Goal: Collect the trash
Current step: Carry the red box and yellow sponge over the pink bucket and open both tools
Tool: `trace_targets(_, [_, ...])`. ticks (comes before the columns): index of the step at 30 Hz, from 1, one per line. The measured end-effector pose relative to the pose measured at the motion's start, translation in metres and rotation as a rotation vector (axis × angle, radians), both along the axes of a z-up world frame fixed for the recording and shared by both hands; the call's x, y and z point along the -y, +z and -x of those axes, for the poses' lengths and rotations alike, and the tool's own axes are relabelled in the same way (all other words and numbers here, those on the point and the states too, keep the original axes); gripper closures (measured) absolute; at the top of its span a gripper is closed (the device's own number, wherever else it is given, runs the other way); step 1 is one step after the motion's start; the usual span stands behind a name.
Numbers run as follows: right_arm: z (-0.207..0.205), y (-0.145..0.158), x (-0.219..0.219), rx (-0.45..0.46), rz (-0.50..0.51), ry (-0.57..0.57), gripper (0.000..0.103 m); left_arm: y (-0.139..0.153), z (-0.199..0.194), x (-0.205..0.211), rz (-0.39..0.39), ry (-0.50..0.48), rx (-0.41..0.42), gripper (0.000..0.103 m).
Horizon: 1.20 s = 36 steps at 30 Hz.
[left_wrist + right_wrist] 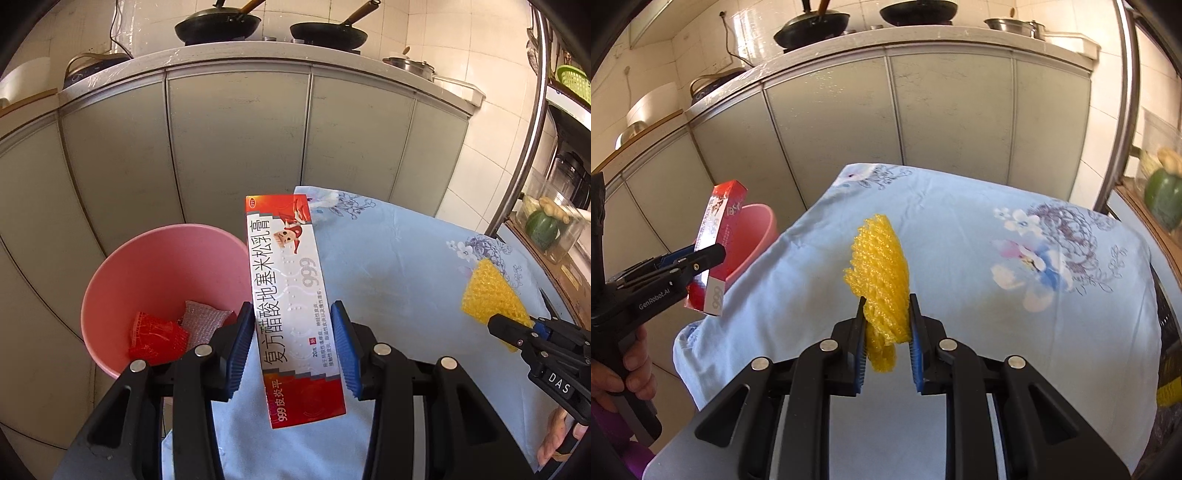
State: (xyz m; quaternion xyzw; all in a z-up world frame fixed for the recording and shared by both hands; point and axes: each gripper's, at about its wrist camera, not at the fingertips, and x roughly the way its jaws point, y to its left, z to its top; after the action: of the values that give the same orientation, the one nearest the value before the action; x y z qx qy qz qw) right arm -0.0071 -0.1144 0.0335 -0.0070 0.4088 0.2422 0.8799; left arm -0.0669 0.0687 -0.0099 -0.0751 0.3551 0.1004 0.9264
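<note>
Walls: cream square tiles rose behind the counter, with a cord hanging down at the left.
Counter: a pale worktop carried two dark woks and a steel pot.
Cabinets: a row of grey-green doors with thin metal frames ran beneath it.
Table: a light blue floral cloth covered it.
Right side: a chrome rack post stood by shelves.
Light: bright daylight.

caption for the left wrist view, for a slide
Left gripper holds a red-and-white box beside the pink bin.
</note>
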Motion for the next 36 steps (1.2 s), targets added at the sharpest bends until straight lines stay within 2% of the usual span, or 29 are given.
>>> trace_targets(23, [-0.010,0.027,-0.156,0.095,0.056,0.255,0.083,-0.007,0.019,-0.089,-0.004,0.214,0.014,0.061])
trace_targets(36, [-0.015,0.015,-0.217,0.092,0.103,0.351,0.083,-0.019,0.016,-0.127,0.017,0.295,-0.005,0.061])
